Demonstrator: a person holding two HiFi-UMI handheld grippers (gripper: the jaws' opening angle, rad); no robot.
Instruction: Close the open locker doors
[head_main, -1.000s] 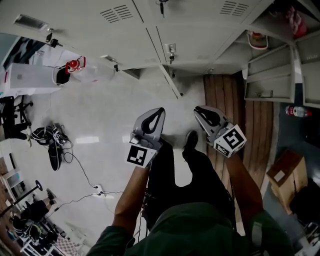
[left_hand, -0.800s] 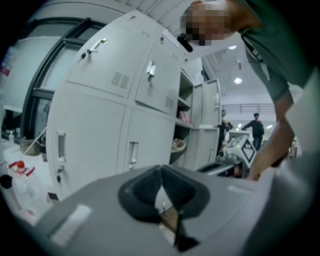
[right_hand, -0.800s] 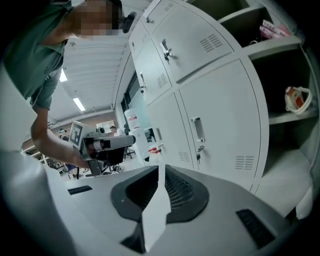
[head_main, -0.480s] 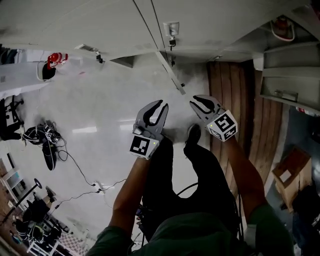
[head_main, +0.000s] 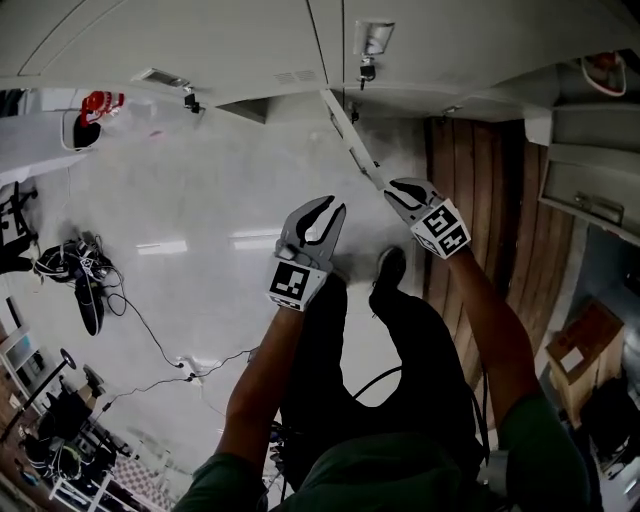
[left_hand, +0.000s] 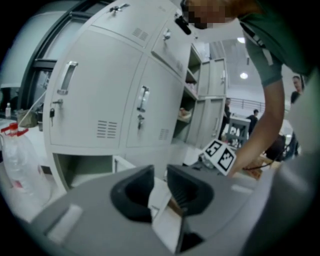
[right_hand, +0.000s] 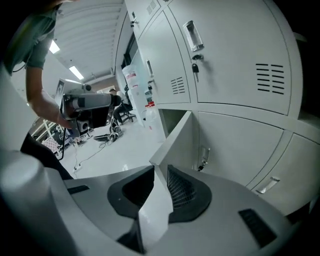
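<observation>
— How many doors stand open?
— One low locker door (head_main: 350, 132), thin pale metal, swung out over the glossy floor (head_main: 200, 200); open compartments (head_main: 585, 150) show right of it.
— The tools?
— Two, each with black-and-white square markers. The right hand-held gripper (head_main: 395, 190) sits at that door's free edge, jaws slightly parted, pinching nothing; the left hand-held gripper (head_main: 333, 207), left of the door, likewise.

A red-capped bottle (head_main: 93, 105) sits well apart from tangled cables (head_main: 70, 268) on the floor (head_main: 200, 200)
</observation>
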